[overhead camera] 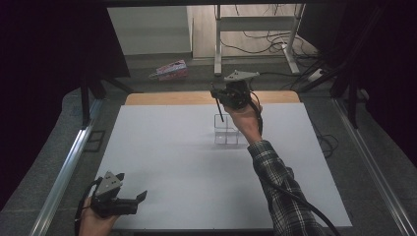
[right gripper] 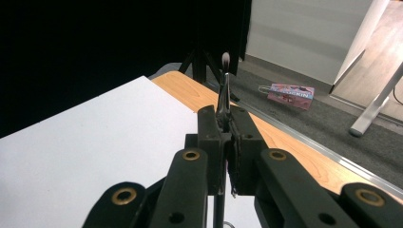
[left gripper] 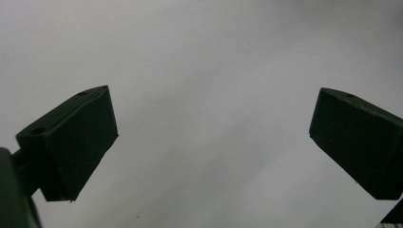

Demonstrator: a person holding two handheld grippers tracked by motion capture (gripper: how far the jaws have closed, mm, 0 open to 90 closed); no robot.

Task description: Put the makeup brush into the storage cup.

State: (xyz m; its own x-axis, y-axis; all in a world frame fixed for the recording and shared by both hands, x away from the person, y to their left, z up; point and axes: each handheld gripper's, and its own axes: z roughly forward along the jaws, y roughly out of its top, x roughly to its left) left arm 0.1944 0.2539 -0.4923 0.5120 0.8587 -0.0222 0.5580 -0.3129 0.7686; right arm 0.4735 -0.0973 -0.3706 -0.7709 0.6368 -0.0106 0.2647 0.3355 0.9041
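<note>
High view: a person's right hand holds the right gripper (overhead camera: 220, 100) above the far middle of a white table (overhead camera: 196, 162). Its jaws are clamped on a thin makeup brush (overhead camera: 219, 110), whose dark handle slants down toward a clear plastic organizer (overhead camera: 226, 131) standing on the table just below it. In the right gripper view, the brush's soft tip (right gripper: 225, 59) points up beyond the closed jaws. The left gripper (overhead camera: 140, 197) rests at the near left corner of the table, well apart, its jaws wide open with nothing between them.
</note>
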